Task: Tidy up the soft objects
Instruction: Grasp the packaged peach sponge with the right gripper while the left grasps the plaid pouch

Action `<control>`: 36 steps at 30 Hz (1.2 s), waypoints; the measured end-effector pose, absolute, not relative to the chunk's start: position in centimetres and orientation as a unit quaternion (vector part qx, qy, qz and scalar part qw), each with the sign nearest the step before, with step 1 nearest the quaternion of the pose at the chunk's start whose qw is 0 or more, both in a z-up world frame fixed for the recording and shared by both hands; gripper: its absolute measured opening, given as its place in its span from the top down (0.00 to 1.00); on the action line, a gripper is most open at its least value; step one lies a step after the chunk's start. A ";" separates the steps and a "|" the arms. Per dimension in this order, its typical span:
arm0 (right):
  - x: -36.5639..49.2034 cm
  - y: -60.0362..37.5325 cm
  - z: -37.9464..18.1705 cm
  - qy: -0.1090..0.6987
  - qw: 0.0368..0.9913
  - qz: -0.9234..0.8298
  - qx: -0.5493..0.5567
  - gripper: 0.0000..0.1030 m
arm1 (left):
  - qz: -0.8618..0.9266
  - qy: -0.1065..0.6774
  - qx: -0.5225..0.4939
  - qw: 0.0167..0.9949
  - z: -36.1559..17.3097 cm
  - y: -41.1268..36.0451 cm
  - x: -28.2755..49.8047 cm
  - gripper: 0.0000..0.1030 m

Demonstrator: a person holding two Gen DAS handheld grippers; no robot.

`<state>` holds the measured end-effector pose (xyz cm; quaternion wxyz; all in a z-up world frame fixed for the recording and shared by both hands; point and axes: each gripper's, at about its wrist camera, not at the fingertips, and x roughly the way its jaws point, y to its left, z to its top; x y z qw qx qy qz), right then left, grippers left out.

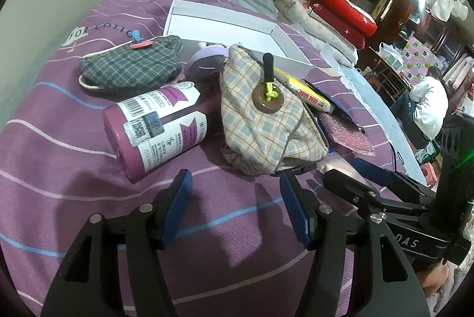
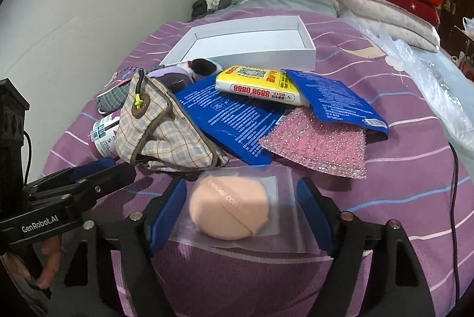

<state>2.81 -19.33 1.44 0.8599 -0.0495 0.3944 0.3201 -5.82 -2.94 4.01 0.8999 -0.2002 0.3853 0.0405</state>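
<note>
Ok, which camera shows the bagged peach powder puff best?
The right wrist view: the powder puff lies whole in its clear bag between the right claw fingers. The left wrist view shows only a pale sliver behind that claw.

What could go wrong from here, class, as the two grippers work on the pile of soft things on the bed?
1. The right gripper straddles the bagged peach puff; the slick plastic bag could slip out when squeezed.
2. The plaid pouch leans on the blue packets; pulling it may drag them along.
3. The purple bottle lies on its side beside the open left gripper and could roll if nudged.
</note>
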 end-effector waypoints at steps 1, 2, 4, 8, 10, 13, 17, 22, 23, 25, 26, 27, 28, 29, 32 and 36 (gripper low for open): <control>2.9 -19.3 1.4 0.397 0.859 0.320 -0.049 0.28 | 0.041 0.386 -0.199 0.900 4.0 -3.0 -5.8 0.39; 2.9 -19.4 1.3 0.398 0.858 0.321 -0.047 0.28 | 0.042 0.387 -0.197 0.900 4.0 -3.0 -5.7 0.39; 3.1 -19.4 1.3 0.404 0.856 0.320 -0.044 0.33 | 0.041 0.390 -0.194 0.899 4.1 -3.1 -5.6 0.39; 3.3 -19.8 1.3 0.409 0.854 0.318 -0.032 0.46 | 0.037 0.394 -0.184 0.900 4.3 -3.3 -5.0 0.39; 3.4 -20.1 1.4 0.412 0.853 0.320 -0.025 0.48 | 0.038 0.392 -0.181 0.901 4.5 -3.3 -4.7 0.39; 3.4 -20.3 1.6 0.407 0.854 0.324 -0.020 0.50 | 0.045 0.388 -0.174 0.904 4.7 -3.2 -4.2 0.39; 3.1 -20.5 2.1 0.392 0.857 0.334 -0.018 0.52 | 0.045 0.393 -0.173 0.902 4.9 -3.2 -3.2 0.39; 3.1 -20.9 2.4 0.387 0.857 0.340 -0.010 0.53 | 0.035 0.414 -0.181 0.892 4.4 -3.3 -2.1 0.50; 3.1 -20.9 2.4 0.387 0.857 0.341 -0.009 0.53 | 0.032 0.419 -0.184 0.889 4.3 -3.3 -1.9 0.51; 3.1 -21.0 2.4 0.386 0.857 0.341 -0.008 0.53 | 0.036 0.419 -0.183 0.888 4.2 -3.4 -1.8 0.53; 3.1 -21.0 2.5 0.385 0.857 0.342 -0.008 0.53 | 0.037 0.419 -0.180 0.889 4.3 -3.5 -1.8 0.56; 3.1 -21.0 2.5 0.384 0.857 0.342 -0.008 0.53 | 0.036 0.418 -0.177 0.890 4.4 -3.6 -1.9 0.60; 3.0 -21.0 2.5 0.383 0.858 0.343 -0.008 0.53 | 0.038 0.417 -0.174 0.891 4.4 -3.7 -1.9 0.60; 3.0 -21.0 2.6 0.381 0.858 0.344 -0.008 0.53 | 0.039 0.417 -0.173 0.891 4.5 -3.8 -1.9 0.60; 2.7 -21.0 3.0 0.374 0.858 0.352 -0.012 0.54 | 0.037 0.415 -0.180 0.891 5.0 -3.9 -2.2 0.65; 2.0 -20.8 4.0 0.356 0.858 0.371 -0.023 0.55 | 0.030 0.410 -0.200 0.890 6.4 -3.3 -2.7 0.69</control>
